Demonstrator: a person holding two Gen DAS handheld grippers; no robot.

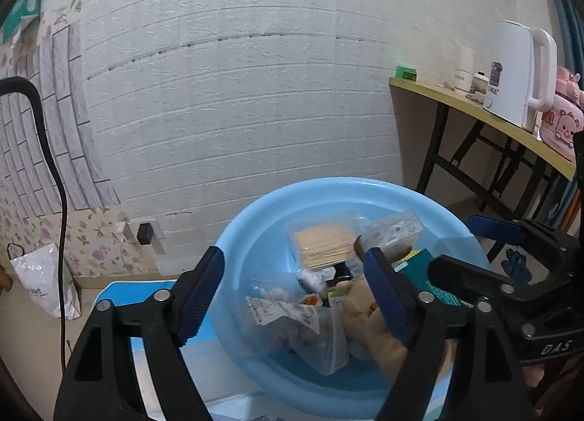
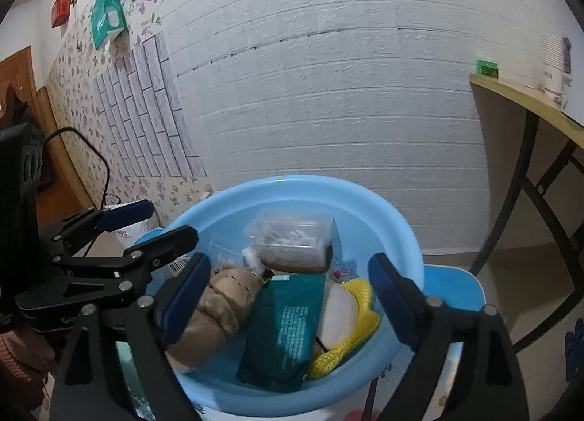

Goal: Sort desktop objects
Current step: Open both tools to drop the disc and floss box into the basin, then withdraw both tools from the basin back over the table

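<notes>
both tools spread, empty: left tool, right tool. blue basin full: plush toy 9 o'clock, teal pack centre. sorting looks unstarted.

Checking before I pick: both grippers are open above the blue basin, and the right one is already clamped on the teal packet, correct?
Not quite. The right gripper is open and holds nothing; the teal packet lies loose in the blue basin between its fingers, as the right wrist view shows. The left gripper is open above the basin too.
</notes>
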